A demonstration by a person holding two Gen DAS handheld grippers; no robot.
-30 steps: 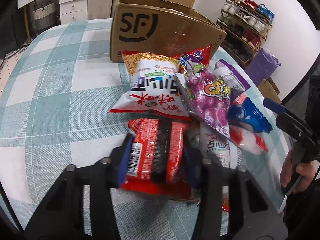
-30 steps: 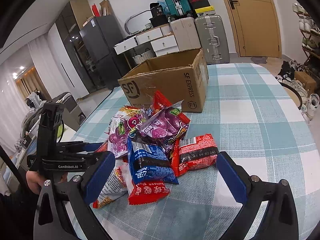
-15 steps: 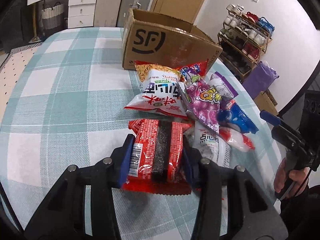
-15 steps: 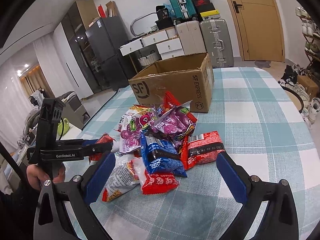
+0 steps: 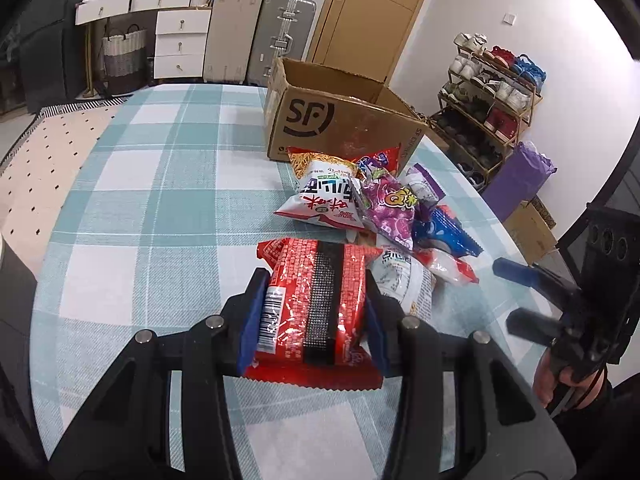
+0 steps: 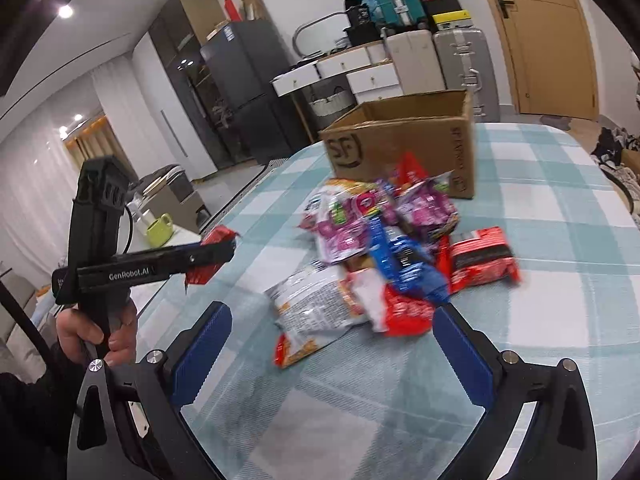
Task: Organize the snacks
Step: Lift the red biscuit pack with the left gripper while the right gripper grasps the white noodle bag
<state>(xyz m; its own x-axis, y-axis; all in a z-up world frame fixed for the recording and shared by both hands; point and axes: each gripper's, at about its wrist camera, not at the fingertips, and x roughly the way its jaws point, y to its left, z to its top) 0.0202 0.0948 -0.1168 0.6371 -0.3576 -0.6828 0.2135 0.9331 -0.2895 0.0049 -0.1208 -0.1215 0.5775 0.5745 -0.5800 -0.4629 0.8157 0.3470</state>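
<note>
My left gripper (image 5: 314, 320) is shut on a red snack packet with a black stripe (image 5: 316, 300) and holds it above the table, clear of the pile. In the right wrist view the same gripper (image 6: 208, 256) shows at the left with the red packet (image 6: 212, 248) between its fingers. My right gripper (image 6: 332, 344) is open and empty, above the near edge of the snack pile (image 6: 380, 256). An open SF cardboard box (image 5: 340, 120) stands behind the pile; it also shows in the right wrist view (image 6: 404, 140).
The table has a teal and white checked cloth (image 5: 140, 200). A shoe rack (image 5: 488, 92) and a purple bag (image 5: 520, 176) stand right of the table. Drawers and suitcases (image 5: 256, 36) line the far wall. A green mug (image 6: 158, 226) sits on a side surface at left.
My left gripper has lifted the red packet up and back from the pile. My right gripper has pulled back and risen a little; its view is blurred by motion.
</note>
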